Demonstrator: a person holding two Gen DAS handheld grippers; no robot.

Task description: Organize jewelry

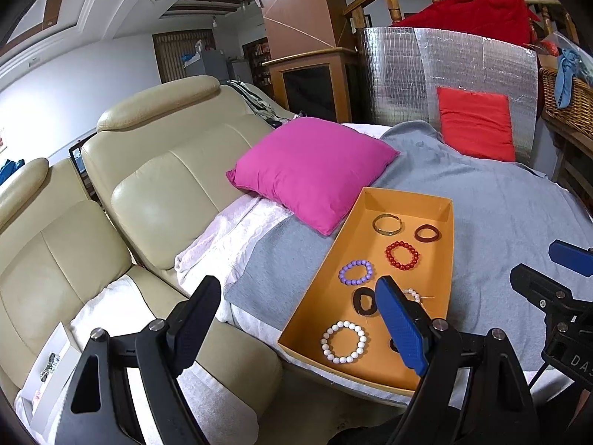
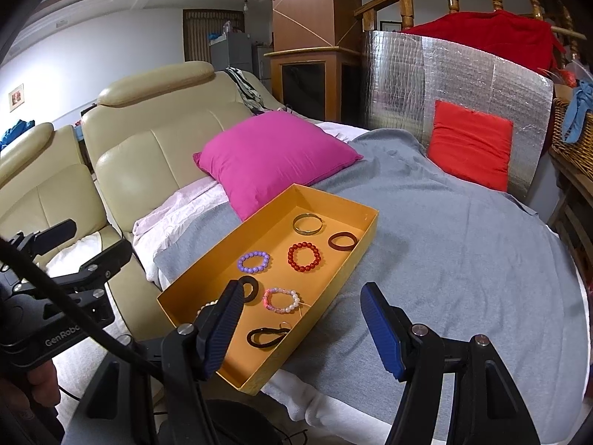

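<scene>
Both hand-held grippers, left (image 1: 296, 319) and right (image 2: 300, 319), hang with fingers apart and nothing between them, just short of the orange tray (image 2: 365, 239) on the grey blanket (image 2: 463, 252) of the bed. Jewelry lies loose inside: white bead bracelet (image 1: 344, 342) at 6 o'clock, purple bracelet (image 2: 253, 262) near centre, red bracelet (image 2: 304, 257) beside it, gold bangle (image 2: 307, 224) at 12 o'clock. Risk assessed: the tray's near corner overhangs the bed edge, so a downward press there could tip it; smooth beads may slip or scatter under a wide grip.
</scene>
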